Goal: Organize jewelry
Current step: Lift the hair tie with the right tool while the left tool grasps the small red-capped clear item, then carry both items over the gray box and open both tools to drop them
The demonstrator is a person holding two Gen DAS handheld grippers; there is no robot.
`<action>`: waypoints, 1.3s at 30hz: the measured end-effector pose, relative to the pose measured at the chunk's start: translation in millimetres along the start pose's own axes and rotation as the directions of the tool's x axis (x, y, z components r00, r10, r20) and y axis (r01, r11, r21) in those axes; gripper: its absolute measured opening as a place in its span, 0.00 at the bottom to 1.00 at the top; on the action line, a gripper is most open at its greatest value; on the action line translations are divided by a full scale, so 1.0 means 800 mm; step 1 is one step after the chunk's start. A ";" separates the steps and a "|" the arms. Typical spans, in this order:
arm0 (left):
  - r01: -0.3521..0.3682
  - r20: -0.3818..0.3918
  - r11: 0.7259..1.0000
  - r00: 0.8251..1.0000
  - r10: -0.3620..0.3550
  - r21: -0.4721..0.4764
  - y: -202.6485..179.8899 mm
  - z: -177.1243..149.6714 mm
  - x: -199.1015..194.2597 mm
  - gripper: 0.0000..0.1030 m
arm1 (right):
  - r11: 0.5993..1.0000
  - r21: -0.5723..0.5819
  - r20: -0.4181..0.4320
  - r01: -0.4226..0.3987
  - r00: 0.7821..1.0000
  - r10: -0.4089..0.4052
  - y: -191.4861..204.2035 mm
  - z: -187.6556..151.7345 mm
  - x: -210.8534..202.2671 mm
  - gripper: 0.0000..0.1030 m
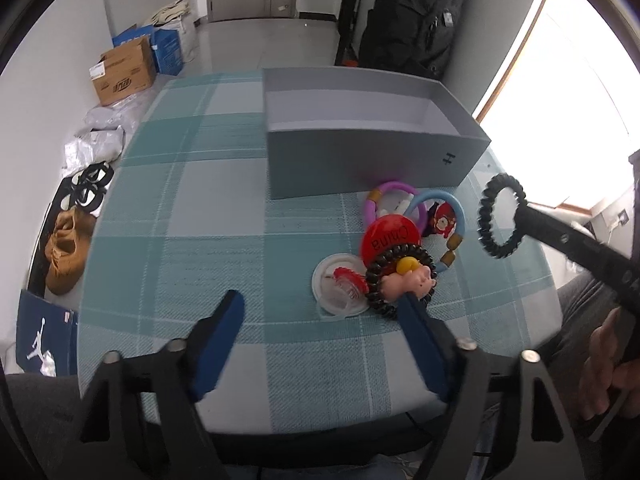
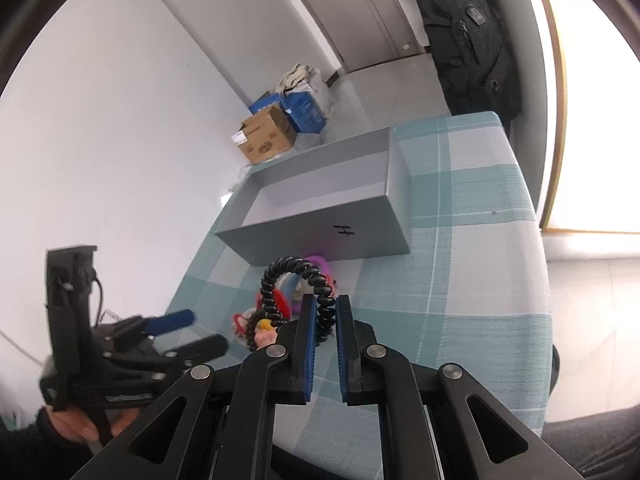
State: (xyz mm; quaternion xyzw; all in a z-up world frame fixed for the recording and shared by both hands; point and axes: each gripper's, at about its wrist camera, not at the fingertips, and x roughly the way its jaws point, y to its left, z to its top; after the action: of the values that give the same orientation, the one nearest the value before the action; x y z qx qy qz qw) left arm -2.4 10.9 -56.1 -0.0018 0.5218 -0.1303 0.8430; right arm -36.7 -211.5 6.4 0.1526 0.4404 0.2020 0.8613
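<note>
My right gripper (image 2: 324,308) is shut on a black spiral hair tie (image 2: 316,276), held up above the checked tablecloth; the left wrist view shows the same black coil (image 1: 502,216) hanging to the right of the pile. My left gripper (image 1: 320,312) stands open low over the cloth, its right finger (image 1: 412,320) beside a dark bead bracelet with a pink pig charm (image 1: 400,280). A white round lid (image 1: 340,292), a red "China" disc (image 1: 390,234), a purple ring (image 1: 394,190) and a blue ring (image 1: 456,208) lie in the pile. Behind them stands an open grey box (image 1: 372,160), nothing visible inside.
The table (image 1: 200,200) ends close to me and drops off on the left. On the floor to the left are cardboard boxes (image 1: 124,70), brown shoes (image 1: 66,252) and a blue bag (image 1: 44,336). A dark coat (image 1: 416,12) hangs behind the table.
</note>
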 end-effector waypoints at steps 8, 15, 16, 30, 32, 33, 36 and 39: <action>0.022 0.009 1.000 1.000 -0.022 -0.010 0.007 0.002 0.010 0.43 | 1.000 0.015 0.005 -0.019 1.000 0.019 -0.004 0.000 -0.006 0.08; 0.060 0.015 0.998 0.998 -0.060 0.033 -0.004 0.004 0.005 0.14 | 0.999 0.033 0.000 -0.023 1.000 0.023 -0.009 0.003 -0.003 0.08; 0.055 0.016 0.998 0.998 -0.055 0.042 -0.006 0.003 0.004 0.13 | 0.999 0.035 -0.002 -0.024 1.000 0.024 -0.009 0.003 -0.003 0.08; 0.168 0.042 0.980 0.985 -0.165 -0.105 0.025 0.011 -0.007 0.10 | 0.999 0.032 0.024 -0.028 0.999 0.028 -0.007 0.005 -0.005 0.08; 0.179 0.063 0.976 0.983 -0.173 -0.122 0.028 0.015 -0.013 0.10 | 0.999 0.031 0.035 -0.032 0.999 0.031 -0.005 0.007 -0.006 0.08; 0.192 0.078 0.973 0.980 -0.183 -0.128 0.030 0.018 -0.019 0.10 | 0.999 0.030 0.040 -0.036 0.999 0.035 -0.004 0.007 -0.007 0.08; 0.240 0.116 0.958 0.968 -0.223 -0.158 0.033 0.025 -0.031 0.10 | 0.998 0.039 0.048 -0.054 0.997 0.052 -0.001 0.015 -0.007 0.08; 0.295 0.146 0.937 0.952 -0.270 -0.189 0.034 0.040 -0.035 0.10 | 0.997 0.042 0.052 -0.068 0.996 0.066 0.004 0.026 -0.008 0.08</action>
State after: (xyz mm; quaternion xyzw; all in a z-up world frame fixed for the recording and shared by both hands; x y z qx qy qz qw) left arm 19.7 39.4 -21.1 -0.1728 0.4761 -0.1943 0.8401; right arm -23.6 -213.2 24.0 0.1909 0.4172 0.2172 0.8616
